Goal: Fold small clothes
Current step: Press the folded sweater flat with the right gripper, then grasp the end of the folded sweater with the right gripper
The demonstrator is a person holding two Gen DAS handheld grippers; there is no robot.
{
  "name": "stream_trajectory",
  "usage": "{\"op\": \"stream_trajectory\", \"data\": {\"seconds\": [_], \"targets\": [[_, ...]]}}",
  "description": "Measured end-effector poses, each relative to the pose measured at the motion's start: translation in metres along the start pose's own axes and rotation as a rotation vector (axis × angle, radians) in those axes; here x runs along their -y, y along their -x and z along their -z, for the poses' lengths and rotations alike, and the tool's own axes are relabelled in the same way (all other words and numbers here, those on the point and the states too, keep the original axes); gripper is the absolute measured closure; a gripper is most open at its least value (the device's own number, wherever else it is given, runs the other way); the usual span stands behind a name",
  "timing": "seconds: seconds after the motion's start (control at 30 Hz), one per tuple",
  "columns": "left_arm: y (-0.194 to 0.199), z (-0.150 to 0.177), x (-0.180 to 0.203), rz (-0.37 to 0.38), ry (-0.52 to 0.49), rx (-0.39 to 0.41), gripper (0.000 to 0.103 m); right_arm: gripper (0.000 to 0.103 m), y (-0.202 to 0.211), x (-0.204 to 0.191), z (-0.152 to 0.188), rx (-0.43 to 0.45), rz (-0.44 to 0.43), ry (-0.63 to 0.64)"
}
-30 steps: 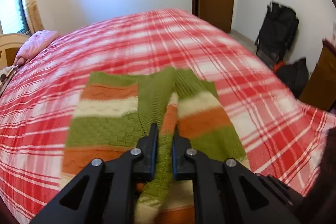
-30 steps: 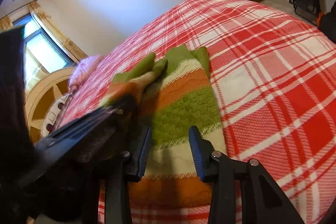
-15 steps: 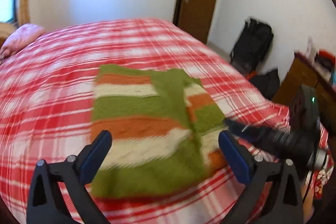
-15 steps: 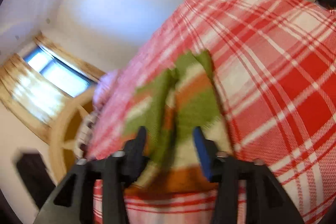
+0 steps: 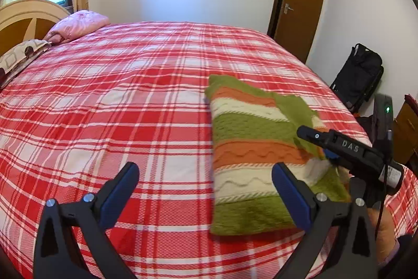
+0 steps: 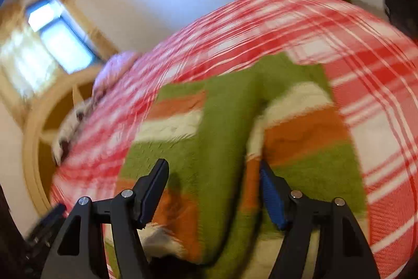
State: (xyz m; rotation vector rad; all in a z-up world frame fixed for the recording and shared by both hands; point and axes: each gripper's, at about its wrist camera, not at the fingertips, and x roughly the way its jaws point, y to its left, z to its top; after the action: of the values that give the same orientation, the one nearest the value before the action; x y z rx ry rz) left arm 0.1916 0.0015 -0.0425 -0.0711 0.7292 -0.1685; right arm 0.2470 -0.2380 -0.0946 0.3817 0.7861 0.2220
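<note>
Left gripper (image 5: pixel 205 196): jaws wide apart, nothing between them but bedspread (image 5: pixel 130 109). The sweater (image 5: pixel 256 156) lies flat on the bedspread, mostly ahead of and beyond the right-hand jaw of this gripper, its near green hem just beside that jaw's tip. It appears partly folded, with a green panel laid over the stripes on its far side.

Right gripper (image 6: pixel 213 194): jaws moderately wide, straddling the sweater (image 6: pixel 224 122) from above. A raised green ridge of knit runs forward between the jaws; neither pad is seen pressing it. In the left view the right gripper (image 5: pixel 339 145) lies low over the sweater's far edge.

Risks, as judged:
- The ridge between the right jaws is loose. Closing on it could catch one layer only and pull the fold open.
- Thick knit may spring back once let go, leaving the folded panel lifted.
- A low pass of the right gripper could drag the sweater across the bedspread and skew its edges.
- The left gripper holds nothing down, so any pull goes unopposed.

Not determinable:
- The right view is heavily blurred; contact between pads and knit cannot be confirmed.
- The sweater's near hem is hidden under the right gripper's body in that view.
- Sleeves and neckline cannot be made out.
</note>
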Motion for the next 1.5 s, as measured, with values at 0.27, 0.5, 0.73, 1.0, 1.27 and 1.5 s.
{"op": "stream_trajectory", "data": {"seconds": [0.27,0.5,0.73,1.0,1.27,1.5], "targets": [[-0.014,0.005,-0.010,0.002,0.064,-0.045,0.000,0.087,0.016,-0.018,-0.016,0.050,0.053,0.181],[-0.009,-0.008,-0.006,-0.006,0.045,0.003,0.000,0.088,0.053,-0.003,-0.038,0.115,0.114,0.337],[-0.020,-0.004,0.014,0.007,0.005,-0.010,0.000,0.087,0.032,0.066,-0.026,0.028,0.155,0.240],[-0.039,0.014,0.040,-0.051,-0.111,-0.085,0.000,0.068,0.098,0.079,-0.015,0.168,0.224,0.059],[-0.038,0.018,0.037,-0.018,-0.047,-0.109,0.000,0.068,0.113,0.020,0.053,0.134,0.162,0.254],[-0.040,0.029,0.043,-0.058,-0.093,-0.137,0.000,0.083,0.097,0.065,0.074,0.039,0.163,0.060]]}}
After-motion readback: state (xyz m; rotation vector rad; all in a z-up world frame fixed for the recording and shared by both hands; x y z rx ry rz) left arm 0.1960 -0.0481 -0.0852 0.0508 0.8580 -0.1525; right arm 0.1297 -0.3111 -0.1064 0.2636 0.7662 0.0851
